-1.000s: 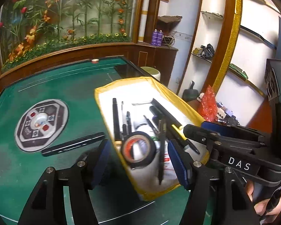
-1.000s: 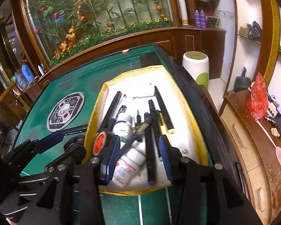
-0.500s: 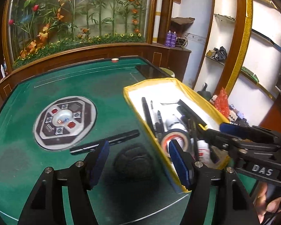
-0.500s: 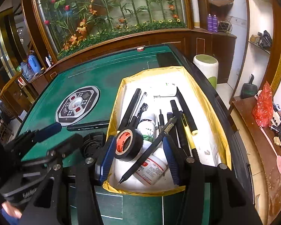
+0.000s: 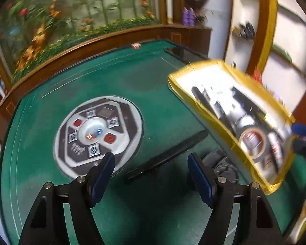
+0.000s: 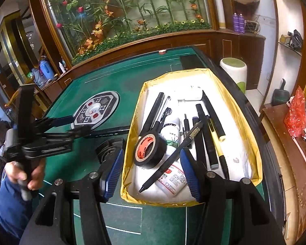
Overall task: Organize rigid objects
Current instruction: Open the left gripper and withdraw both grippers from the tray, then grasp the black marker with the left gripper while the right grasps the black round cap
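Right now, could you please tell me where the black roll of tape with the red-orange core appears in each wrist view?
Left wrist: the black roll of tape with the red-orange core sits blurred at right, inside the yellow-rimmed white tray.
Right wrist: the roll leans at centre, in the tray's near left part, beside a white bottle.
Shared landmark: the round grey control panel in the green table.

White bottle (image 6: pixel 171 175) label print, pen (image 6: pixel 108 135) lettering, perhaps text, all too small to read
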Demonstrator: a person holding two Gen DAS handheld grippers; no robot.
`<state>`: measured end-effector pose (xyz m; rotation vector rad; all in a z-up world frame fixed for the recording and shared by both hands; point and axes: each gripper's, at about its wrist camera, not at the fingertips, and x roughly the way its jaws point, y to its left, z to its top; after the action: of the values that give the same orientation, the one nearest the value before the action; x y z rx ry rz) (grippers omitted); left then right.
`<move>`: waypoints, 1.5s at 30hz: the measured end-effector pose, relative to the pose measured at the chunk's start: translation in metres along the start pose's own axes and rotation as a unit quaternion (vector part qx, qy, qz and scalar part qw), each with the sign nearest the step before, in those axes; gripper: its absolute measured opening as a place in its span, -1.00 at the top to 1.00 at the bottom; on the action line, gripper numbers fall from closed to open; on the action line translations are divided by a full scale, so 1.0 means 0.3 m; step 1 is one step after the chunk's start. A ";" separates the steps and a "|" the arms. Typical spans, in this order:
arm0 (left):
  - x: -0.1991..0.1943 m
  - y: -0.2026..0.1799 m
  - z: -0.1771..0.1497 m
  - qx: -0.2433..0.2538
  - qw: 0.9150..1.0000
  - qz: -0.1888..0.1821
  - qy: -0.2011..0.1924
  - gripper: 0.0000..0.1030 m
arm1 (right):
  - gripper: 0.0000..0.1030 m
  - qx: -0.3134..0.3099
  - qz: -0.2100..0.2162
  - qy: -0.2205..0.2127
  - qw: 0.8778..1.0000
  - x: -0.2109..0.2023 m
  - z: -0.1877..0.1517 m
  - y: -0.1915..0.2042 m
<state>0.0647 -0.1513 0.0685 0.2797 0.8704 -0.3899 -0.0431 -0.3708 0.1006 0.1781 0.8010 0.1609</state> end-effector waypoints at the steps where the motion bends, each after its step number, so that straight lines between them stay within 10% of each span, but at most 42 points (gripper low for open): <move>1: 0.022 -0.012 0.001 0.011 1.000 0.004 0.008 -0.50 | -0.09 -0.001 0.001 0.000 1.000 -0.002 -0.002 -0.001; 7: 0.114 -0.055 0.010 0.049 0.999 0.001 0.021 -0.43 | -0.09 0.001 0.009 -0.001 1.000 -0.025 -0.014 -0.022; 10: 0.146 -0.051 0.019 0.046 0.998 0.007 0.045 0.34 | -0.10 0.005 0.014 0.001 1.000 -0.021 -0.015 -0.029; 14: 0.141 -0.052 -0.009 0.044 0.998 0.027 0.038 0.70 | -0.10 0.002 0.026 0.009 1.000 -0.005 -0.014 -0.012; 29: -0.004 0.166 -0.245 -0.102 0.992 0.061 0.043 0.71 | -0.43 -0.184 0.010 0.059 0.981 0.175 -0.006 0.363; 45: -0.009 0.158 -0.247 -0.094 0.993 0.065 0.036 0.71 | -0.49 -0.291 -0.059 0.191 0.935 0.464 0.024 0.430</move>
<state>0.0333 -0.0794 0.0290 0.1757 0.9479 -0.1762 0.0478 -0.2168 0.0368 -0.4775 1.1134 0.3178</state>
